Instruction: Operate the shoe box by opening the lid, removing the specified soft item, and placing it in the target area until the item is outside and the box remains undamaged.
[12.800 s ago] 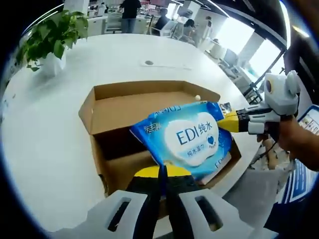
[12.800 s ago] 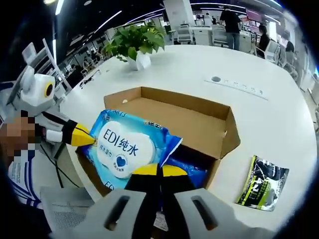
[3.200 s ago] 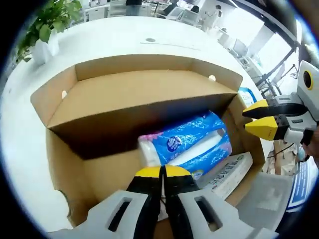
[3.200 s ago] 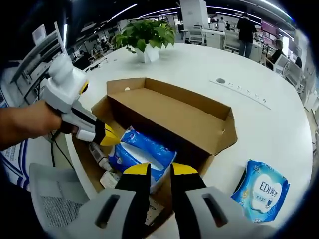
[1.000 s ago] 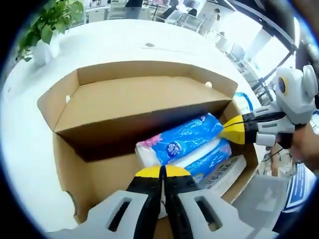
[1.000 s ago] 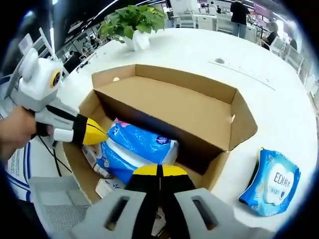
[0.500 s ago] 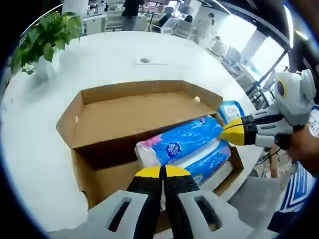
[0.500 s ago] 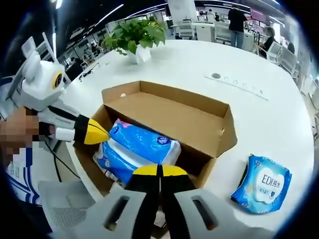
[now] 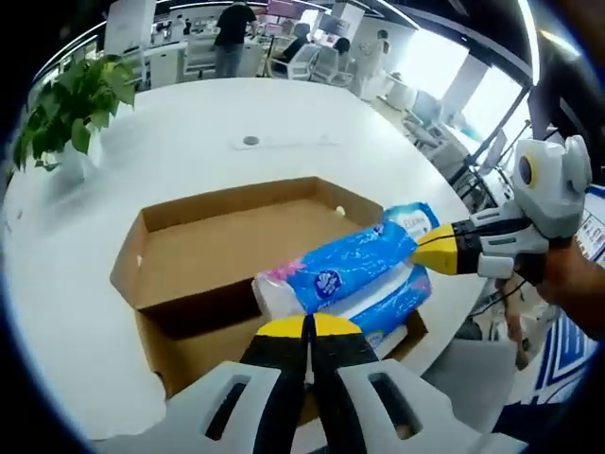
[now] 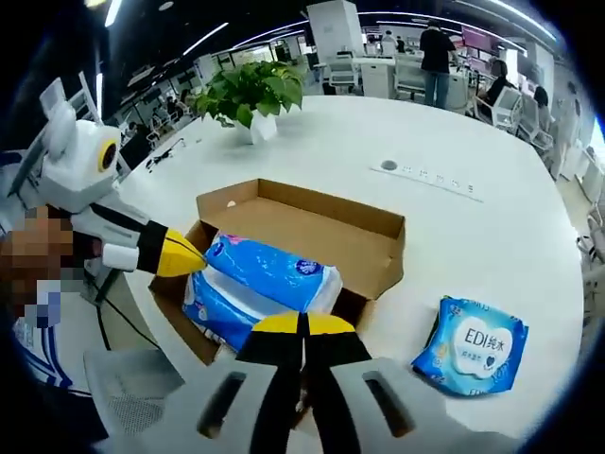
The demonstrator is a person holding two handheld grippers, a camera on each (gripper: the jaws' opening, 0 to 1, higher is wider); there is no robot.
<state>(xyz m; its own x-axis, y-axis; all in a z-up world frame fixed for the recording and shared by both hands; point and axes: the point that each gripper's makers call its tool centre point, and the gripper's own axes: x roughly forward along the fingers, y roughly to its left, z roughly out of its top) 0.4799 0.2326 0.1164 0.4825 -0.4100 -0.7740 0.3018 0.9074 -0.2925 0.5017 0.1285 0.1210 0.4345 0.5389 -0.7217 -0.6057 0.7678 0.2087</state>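
White tabletop (image 10: 492,236) in an open office carries the shoe box (image 9: 227,241), whose lid is folded back. Compared with a second ago, the blue tissue pack (image 9: 340,274) is seen raised from the box interior to above its rim. It is pinched at both ends: the left gripper (image 9: 307,328) is closed on the near end just ahead of its jaws, and the right gripper (image 10: 302,324) is likewise closed on the opposite end. A wet-wipe packet (image 10: 470,346) lies on the table to the right of the right gripper, just beside the box. Removal is judged nearly complete; carrying across and setting down remain, and no damage is visible on the box.
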